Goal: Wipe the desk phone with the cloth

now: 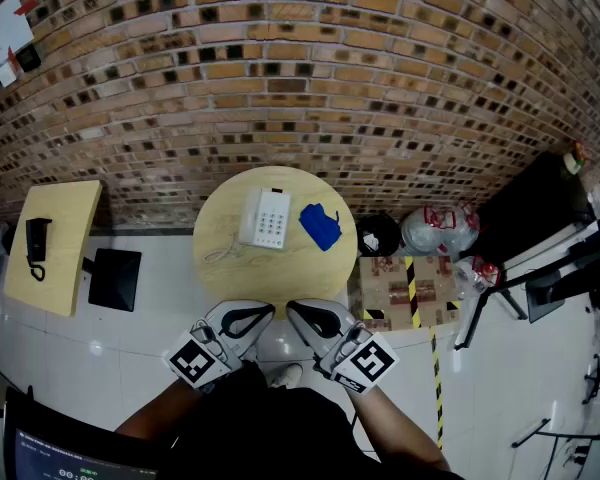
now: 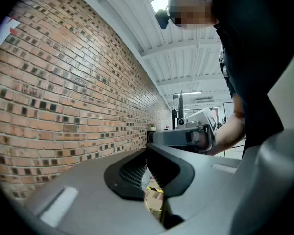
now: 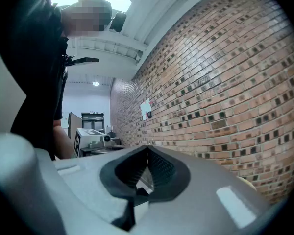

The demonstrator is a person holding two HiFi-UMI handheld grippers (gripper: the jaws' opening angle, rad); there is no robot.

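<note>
A white desk phone (image 1: 266, 218) with a coiled cord lies on the round wooden table (image 1: 225, 263) in the head view. A crumpled blue cloth (image 1: 321, 225) lies just right of it, apart from it. Both grippers hang close to the person's body, short of the table's near edge. The left gripper (image 1: 263, 311) and right gripper (image 1: 293, 309) point inward at each other. In the left gripper view the left gripper (image 2: 147, 154) has its tips together, holding nothing. The right gripper (image 3: 147, 149) looks the same in its own view. Neither gripper view shows the phone or the cloth.
A brick wall (image 1: 300, 78) stands behind the table. To the left a small rectangular table (image 1: 65, 258) carries a black phone (image 1: 37, 243), with a black box (image 1: 115, 279) on the floor beside it. A taped cardboard box (image 1: 405, 290), plastic bags (image 1: 437, 230) and stands (image 1: 540, 278) crowd the right.
</note>
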